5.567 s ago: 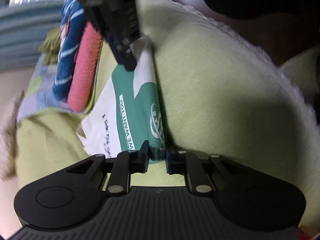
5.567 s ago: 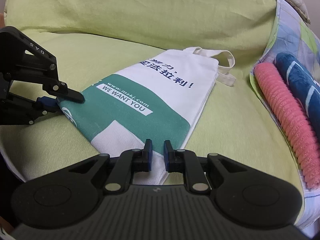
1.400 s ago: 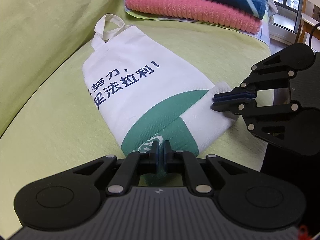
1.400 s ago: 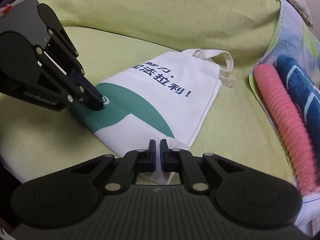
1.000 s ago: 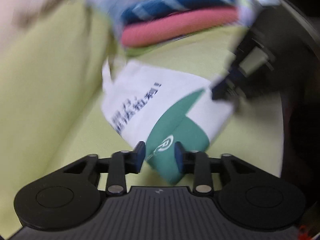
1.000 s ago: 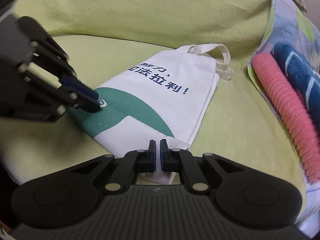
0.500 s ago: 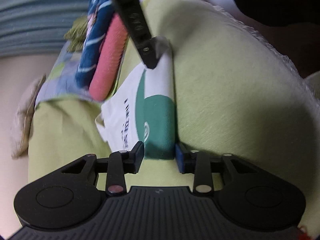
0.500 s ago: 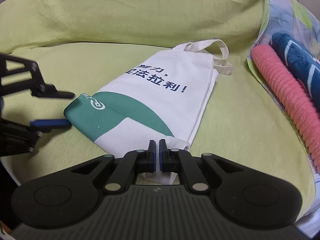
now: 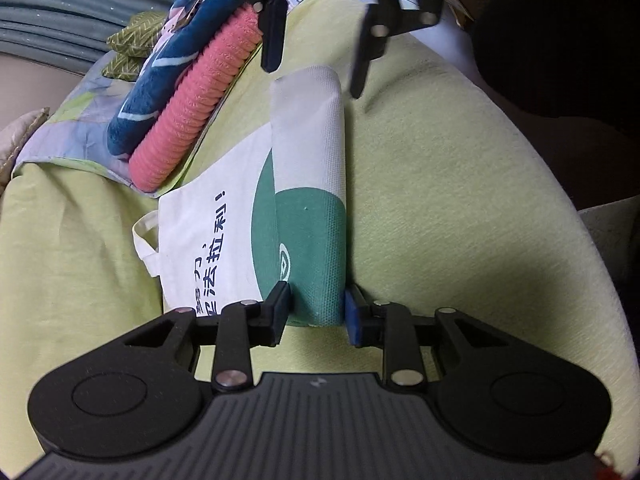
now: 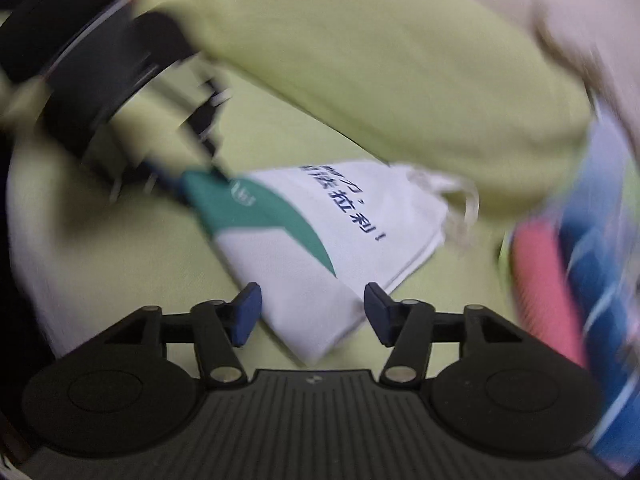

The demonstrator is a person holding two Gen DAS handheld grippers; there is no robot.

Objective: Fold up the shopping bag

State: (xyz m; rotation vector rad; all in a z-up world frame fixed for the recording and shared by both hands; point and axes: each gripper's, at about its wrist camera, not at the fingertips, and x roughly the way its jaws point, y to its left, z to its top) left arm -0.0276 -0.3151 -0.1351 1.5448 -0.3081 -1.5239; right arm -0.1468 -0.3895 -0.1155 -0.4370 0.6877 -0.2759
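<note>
The shopping bag (image 9: 308, 232), white and green with dark lettering, lies on the sofa with its bottom end folded over into a strip. My left gripper (image 9: 316, 312) is shut on the green end of that strip, a pad against each side. In the blurred right wrist view the left gripper (image 10: 200, 176) shows at the green corner of the shopping bag (image 10: 320, 240). My right gripper (image 10: 312, 312) has its jaws opening wide, and the bag's white corner lies between them untouched. From the left wrist view the right gripper (image 9: 316, 66) hangs apart over the white end.
A rolled pink towel (image 9: 192, 112) and a blue striped towel (image 9: 160, 72) are stacked on a pale cloth beside the bag's handles. The yellow-green sofa seat (image 9: 440, 200) drops off at its edge to the right. The sofa back (image 10: 400, 60) rises behind the bag.
My right gripper has let go of the white corner and spread its jaws, swinging so its view blurs. My left gripper has rolled and narrowed onto the green folded end.
</note>
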